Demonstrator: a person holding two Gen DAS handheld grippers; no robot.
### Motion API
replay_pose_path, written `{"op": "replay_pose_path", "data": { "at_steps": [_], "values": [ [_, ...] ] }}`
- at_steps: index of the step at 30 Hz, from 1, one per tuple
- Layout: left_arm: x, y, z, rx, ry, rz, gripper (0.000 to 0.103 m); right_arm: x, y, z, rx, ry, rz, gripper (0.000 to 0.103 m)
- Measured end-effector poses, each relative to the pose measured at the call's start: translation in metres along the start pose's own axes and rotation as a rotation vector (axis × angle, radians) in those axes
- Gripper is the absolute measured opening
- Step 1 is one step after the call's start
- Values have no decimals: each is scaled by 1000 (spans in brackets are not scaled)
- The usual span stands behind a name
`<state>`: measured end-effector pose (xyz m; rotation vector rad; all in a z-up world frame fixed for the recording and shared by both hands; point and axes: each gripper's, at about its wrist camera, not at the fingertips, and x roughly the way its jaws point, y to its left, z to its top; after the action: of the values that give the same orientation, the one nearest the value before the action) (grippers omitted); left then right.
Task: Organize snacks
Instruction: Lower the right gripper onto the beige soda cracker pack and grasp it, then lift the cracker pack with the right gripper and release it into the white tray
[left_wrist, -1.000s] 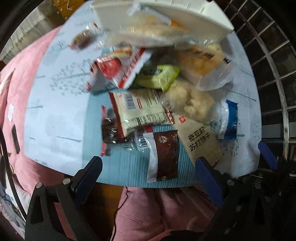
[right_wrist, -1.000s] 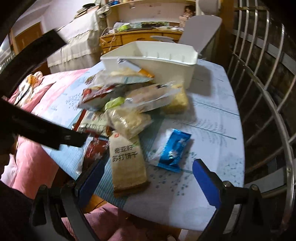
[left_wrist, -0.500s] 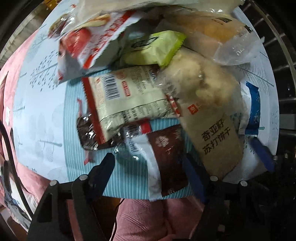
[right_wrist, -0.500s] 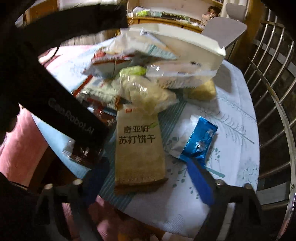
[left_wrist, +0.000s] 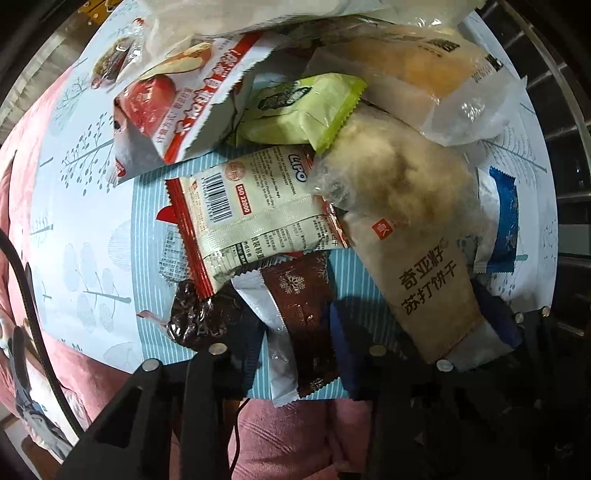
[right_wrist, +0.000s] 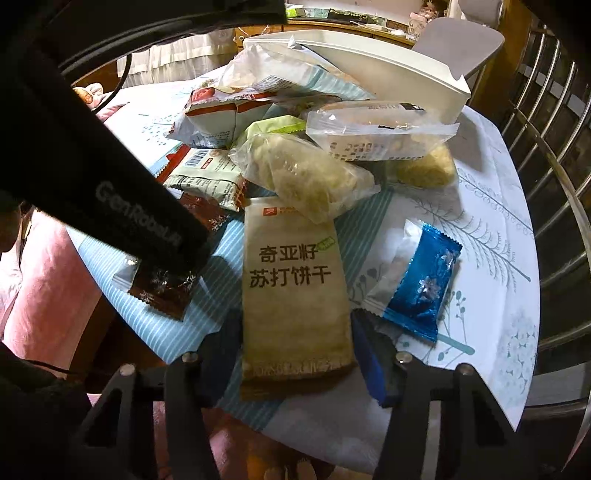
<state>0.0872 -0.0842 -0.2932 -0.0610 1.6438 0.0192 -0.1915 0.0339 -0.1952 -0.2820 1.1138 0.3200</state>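
1. Both of your grippers are lower and closer to the snack pile than they were a second ago, so the packets look much bigger.
2. The jaws of your left gripper (left_wrist: 295, 343) have just been closing. They were wide apart before; now they stand on both sides of the brown packet (left_wrist: 306, 314). You cannot tell if the pads press on it yet.
3. The jaws of your right gripper (right_wrist: 295, 354) have just been closing too. The tan cracker packet (right_wrist: 295, 295) sits between them, and the blue pads look like they touch its two long edges.
4. The brown packet lies at the near edge of the tabletop (left_wrist: 74, 229), on the blue striped part of the cloth. It is flat and shiny, with white snowflakes and a silver side.
5. The tan cracker packet lies beside it, also at the near edge. It is long and flat, with a dull papery look and dark letters.
6. The blue packet (right_wrist: 424, 284) lies just right of the tan one. It is small, shiny and has zigzag ends.
7. Behind them the pile has soft, crinkly clear bags (right_wrist: 306, 177) of pale puffy food, and a green packet (left_wrist: 299, 110).
8. The white bin (right_wrist: 388, 70) stands at the far edge. It is smooth, hard plastic.
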Motion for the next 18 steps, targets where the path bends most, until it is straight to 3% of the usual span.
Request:
{"op": "replay_pose_path", "data": {
  "at_steps": [7, 14, 18],
  "values": [
    [-12, 17, 2, -18, -26, -23, 24, -3, -5, -3, 39, 23, 13, 55],
    [-48, 22, -32, -19, -52, -32, 24, -13, -13, -9, 99, 35, 41, 54],
    [-71, 24, -35, -28, -68, -63, 24, -21, -20, -14, 140, 35, 59, 54]
  ]
}}
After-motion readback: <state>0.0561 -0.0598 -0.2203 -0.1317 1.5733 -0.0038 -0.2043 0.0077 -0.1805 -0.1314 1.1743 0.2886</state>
